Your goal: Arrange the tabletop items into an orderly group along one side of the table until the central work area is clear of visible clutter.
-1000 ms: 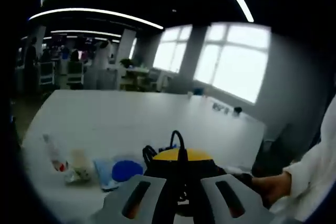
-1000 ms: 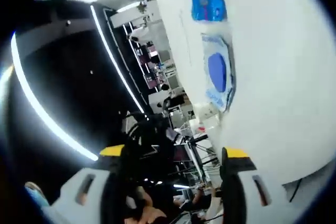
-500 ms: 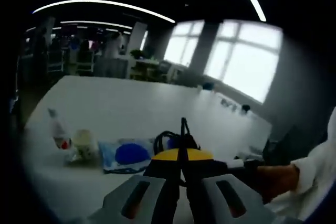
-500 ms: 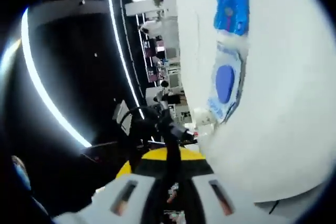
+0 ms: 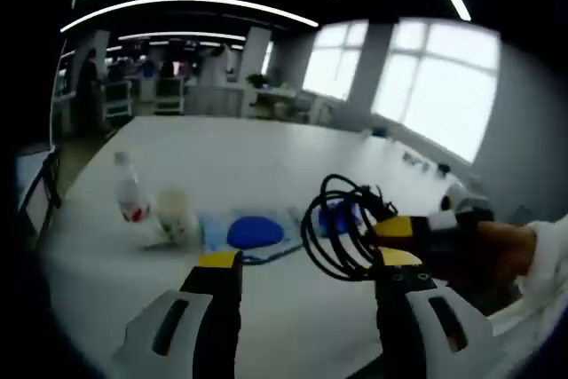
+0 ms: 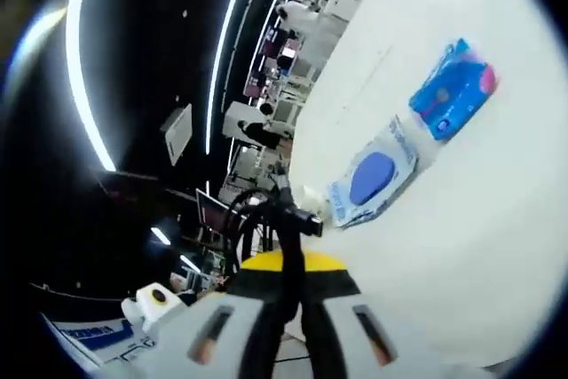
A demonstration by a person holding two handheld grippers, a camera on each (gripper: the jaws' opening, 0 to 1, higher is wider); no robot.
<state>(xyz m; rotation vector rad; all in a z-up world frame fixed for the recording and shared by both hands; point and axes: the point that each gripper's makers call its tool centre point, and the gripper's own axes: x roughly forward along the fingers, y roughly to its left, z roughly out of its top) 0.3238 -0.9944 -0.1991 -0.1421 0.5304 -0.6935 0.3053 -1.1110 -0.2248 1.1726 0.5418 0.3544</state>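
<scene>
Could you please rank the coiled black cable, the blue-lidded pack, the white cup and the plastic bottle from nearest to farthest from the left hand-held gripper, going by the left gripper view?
1. Coiled black cable, just above the left hand-held gripper, right of centre.
2. Blue-lidded pack, centre.
3. White cup, further left.
4. Plastic bottle, far left.

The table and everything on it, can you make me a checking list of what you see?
Surface: white table, mostly bare.
Job's things: small bottle, pale cup, flat packet with blue oval, blue and pink packet.
Clutter: small things at the far edge, too small to tell.
Grippers: left gripper open; right gripper shut on black cable.
Cables: black cable coiled, held above the table.
Surroundings: big windows, ceiling light strips, office desks.
</scene>
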